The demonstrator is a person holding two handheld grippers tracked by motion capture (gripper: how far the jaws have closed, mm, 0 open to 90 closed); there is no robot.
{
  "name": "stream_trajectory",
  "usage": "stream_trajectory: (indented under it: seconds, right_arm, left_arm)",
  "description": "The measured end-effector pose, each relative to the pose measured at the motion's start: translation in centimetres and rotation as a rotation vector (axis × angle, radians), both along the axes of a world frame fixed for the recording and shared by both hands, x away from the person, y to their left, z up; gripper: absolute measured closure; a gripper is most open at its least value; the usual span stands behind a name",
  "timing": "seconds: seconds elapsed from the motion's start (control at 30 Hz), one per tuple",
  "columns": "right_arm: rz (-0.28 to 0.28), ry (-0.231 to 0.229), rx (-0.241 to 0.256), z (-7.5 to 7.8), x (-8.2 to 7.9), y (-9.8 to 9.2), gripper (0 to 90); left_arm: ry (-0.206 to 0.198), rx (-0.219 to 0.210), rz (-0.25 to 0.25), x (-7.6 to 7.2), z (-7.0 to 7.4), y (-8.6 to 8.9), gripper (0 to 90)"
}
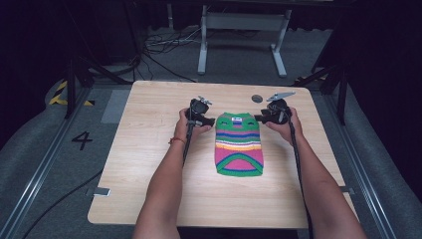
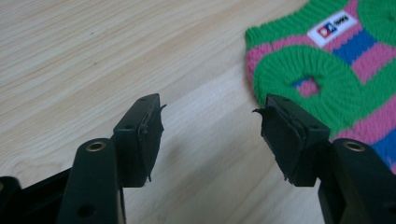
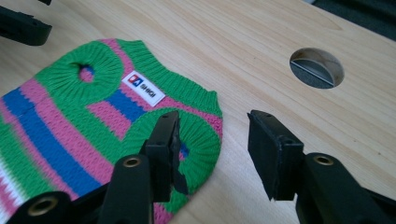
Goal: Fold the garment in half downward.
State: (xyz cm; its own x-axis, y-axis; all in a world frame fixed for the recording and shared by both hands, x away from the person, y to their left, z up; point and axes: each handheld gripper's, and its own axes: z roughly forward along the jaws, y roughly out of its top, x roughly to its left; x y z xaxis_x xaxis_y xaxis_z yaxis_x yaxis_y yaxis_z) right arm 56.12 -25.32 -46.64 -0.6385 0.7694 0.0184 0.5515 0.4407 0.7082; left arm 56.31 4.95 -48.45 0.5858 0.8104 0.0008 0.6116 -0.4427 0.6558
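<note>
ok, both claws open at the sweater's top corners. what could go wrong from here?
1. The left claw is open mostly over bare table beside the sweater; closing there may miss the knit.
2. The right claw straddles the armhole edge; one jaw could snag in the hole or pinch a single layer.
3. Uneven grips would skew the sweater when lifted.

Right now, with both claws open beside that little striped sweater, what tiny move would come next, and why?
Probably each claw closes in on its near top corner of the sweater. The left claw and right claw are both open at those corners, gripping nothing, and the sweater lies flat on the table.
</note>
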Motion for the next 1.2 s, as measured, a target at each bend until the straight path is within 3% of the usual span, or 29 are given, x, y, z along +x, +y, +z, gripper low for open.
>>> stream_trajectory:
  seconds: [0.07,0.13,0.2,0.3,0.4,0.57,0.63,0.7,0.73,0.8,0.9,0.97,1.03,1.13,1.2]
  right_arm:
    - [-0.012,0.006,-0.006,-0.5,0.4,0.4,55.9]
    - [-0.057,0.041,-0.030,-1.7,0.8,1.0,56.7]
    - [-0.060,0.061,-0.020,-2.4,1.0,1.1,56.5]
    - [-0.063,0.068,-0.020,-2.7,1.1,1.1,56.2]
    - [-0.058,0.068,-0.035,-3.0,1.3,1.1,52.9]
    - [-0.055,0.077,-0.018,-3.2,1.6,1.1,52.6]
    - [-0.047,0.079,-0.014,-3.2,1.6,1.2,56.6]
    - [-0.030,0.096,-0.004,-3.1,1.5,1.3,68.8]
    - [-0.030,0.096,-0.004,-3.1,1.5,1.3,68.8]
    - [-0.025,0.111,-0.006,-3.0,1.4,1.6,76.3]
    - [-0.027,0.117,0.001,-2.9,1.3,1.7,80.4]
    - [-0.030,0.118,0.015,-3.0,1.2,1.6,82.5]
    - [-0.040,0.138,0.043,-3.0,1.0,1.4,83.1]
    - [-0.016,0.125,0.037,-3.0,0.6,1.4,83.7]
    - [-0.010,0.121,0.058,-2.9,0.3,1.2,83.7]
  left_arm:
    - [-0.001,-0.019,0.016,0.3,-0.1,-0.3,39.3]
    - [0.000,-0.090,0.056,0.5,-0.4,-0.5,37.9]
    - [0.008,-0.109,0.048,0.5,-0.8,-1.0,37.6]
    - [0.031,-0.101,0.015,0.4,-1.3,-1.7,38.1]
    - [0.027,-0.074,0.010,0.2,-1.7,-2.7,40.6]
    - [0.025,-0.046,-0.006,0.1,-1.6,-3.3,45.1]
    - [0.026,-0.048,-0.012,0.0,-1.6,-3.5,49.8]
    - [0.027,-0.046,-0.018,0.0,-1.5,-3.6,59.9]
    - [0.027,-0.050,-0.027,-0.1,-1.5,-3.6,59.9]
    - [0.036,-0.049,-0.043,-0.1,-1.4,-3.7,73.1]
    - [0.050,-0.040,-0.058,-0.2,-1.2,-3.8,79.0]
    - [0.042,-0.003,-0.063,-0.3,-1.0,-3.9,81.4]
    - [0.043,-0.002,-0.054,-0.5,-1.0,-3.9,82.7]
    - [0.038,-0.005,-0.060,-0.7,-1.0,-3.7,83.3]
    - [0.029,-0.032,-0.056,-0.9,-0.8,-3.5,83.3]
